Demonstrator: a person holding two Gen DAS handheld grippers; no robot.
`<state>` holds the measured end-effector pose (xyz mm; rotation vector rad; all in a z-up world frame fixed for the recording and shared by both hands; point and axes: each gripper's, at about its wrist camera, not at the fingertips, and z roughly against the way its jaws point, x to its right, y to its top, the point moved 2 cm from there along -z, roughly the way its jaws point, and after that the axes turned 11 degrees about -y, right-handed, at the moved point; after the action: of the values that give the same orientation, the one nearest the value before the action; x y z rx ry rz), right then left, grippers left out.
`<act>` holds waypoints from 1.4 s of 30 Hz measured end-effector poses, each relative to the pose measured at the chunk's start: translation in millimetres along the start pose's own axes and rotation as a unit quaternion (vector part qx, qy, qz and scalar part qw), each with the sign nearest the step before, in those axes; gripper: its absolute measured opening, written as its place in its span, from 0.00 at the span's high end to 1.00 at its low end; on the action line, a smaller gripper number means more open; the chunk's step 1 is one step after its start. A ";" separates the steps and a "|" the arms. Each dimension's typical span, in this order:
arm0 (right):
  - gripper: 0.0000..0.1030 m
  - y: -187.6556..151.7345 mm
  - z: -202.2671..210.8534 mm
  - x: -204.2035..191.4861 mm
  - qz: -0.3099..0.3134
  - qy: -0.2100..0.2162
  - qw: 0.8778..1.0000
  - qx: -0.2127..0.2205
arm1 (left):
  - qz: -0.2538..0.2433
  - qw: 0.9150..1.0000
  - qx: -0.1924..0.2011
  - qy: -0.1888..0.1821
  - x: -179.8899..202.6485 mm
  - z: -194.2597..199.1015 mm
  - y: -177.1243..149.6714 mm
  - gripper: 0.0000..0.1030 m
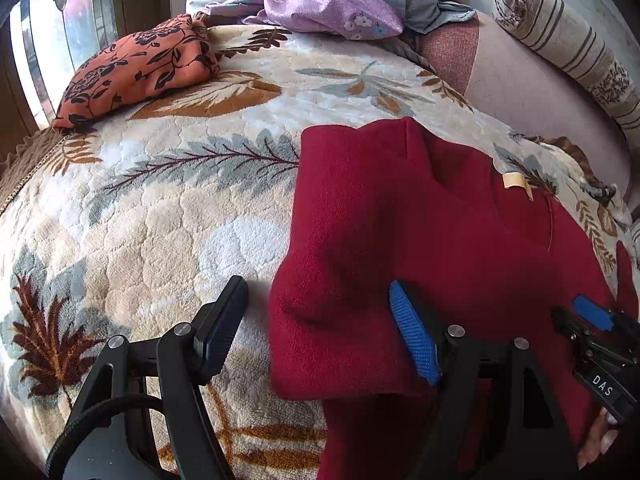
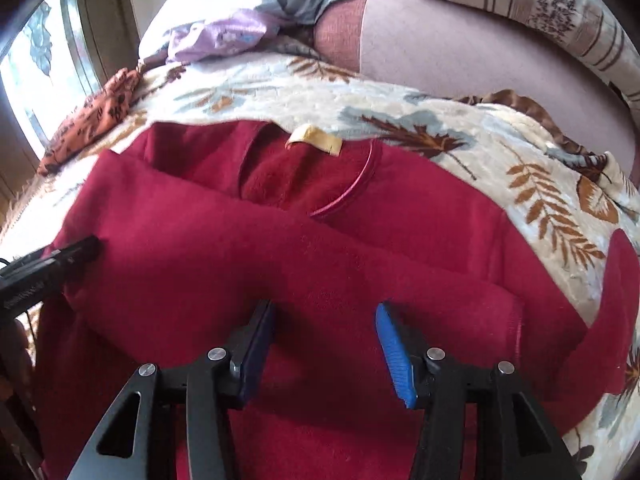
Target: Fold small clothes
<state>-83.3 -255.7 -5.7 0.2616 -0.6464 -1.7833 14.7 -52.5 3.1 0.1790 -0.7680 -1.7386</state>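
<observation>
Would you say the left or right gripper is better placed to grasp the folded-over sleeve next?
Probably left: the open left gripper straddles the red sweater sleeve's fold; the right gripper hangs open over flat cloth.

A red top [image 2: 280, 264] lies spread on a leaf-patterned blanket [image 2: 500, 160], its neckline and tan label [image 2: 314, 139] toward the far side and one sleeve [image 2: 304, 276] folded across the body. The right gripper [image 2: 324, 344] hangs over the sleeve's near edge with its jaws parted and nothing pinched between them, while the left gripper [image 2: 76, 256] reaches in from the left edge, its tip at the sleeve's fold. Beyond the blanket lie an orange cloth [image 2: 96, 116], a lilac cloth [image 2: 216, 40] and a striped bolster [image 2: 560, 12].
</observation>
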 end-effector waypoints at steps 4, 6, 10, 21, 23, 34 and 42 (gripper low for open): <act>0.49 4.3 8.0 0.6 0.005 -0.008 1.000 0.001 | 0.008 1.000 -0.007 -0.011 -6.0 9.5 3.8 0.28; 0.49 6.4 16.9 1.2 0.002 0.003 1.000 0.003 | 0.014 1.000 -0.001 -0.017 -13.4 22.7 5.6 0.28; 0.49 6.2 38.3 -9.3 -0.021 0.090 0.996 -0.005 | 0.024 1.000 0.014 0.006 -37.7 44.3 9.6 0.28; 0.49 -18.5 83.4 -132.0 0.059 0.218 0.974 0.005 | 0.064 0.998 0.019 0.016 -79.1 58.1 8.0 0.28; 0.49 -12.7 76.1 -146.1 0.058 0.206 0.977 0.013 | 0.078 0.997 0.018 0.020 -91.2 58.4 8.4 0.28; 0.83 11.0 44.3 -185.6 0.063 0.211 0.975 -0.001 | 0.088 0.996 0.032 0.010 -113.9 72.5 16.0 0.28; 0.82 2.9 44.2 -189.8 0.041 0.228 0.973 -0.001 | 0.087 0.996 0.033 -0.007 -105.3 69.9 16.8 0.28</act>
<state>-43.3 -65.2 4.2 0.6135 -0.3196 -1.5688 27.5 69.2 38.8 0.1415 -0.8270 -1.5529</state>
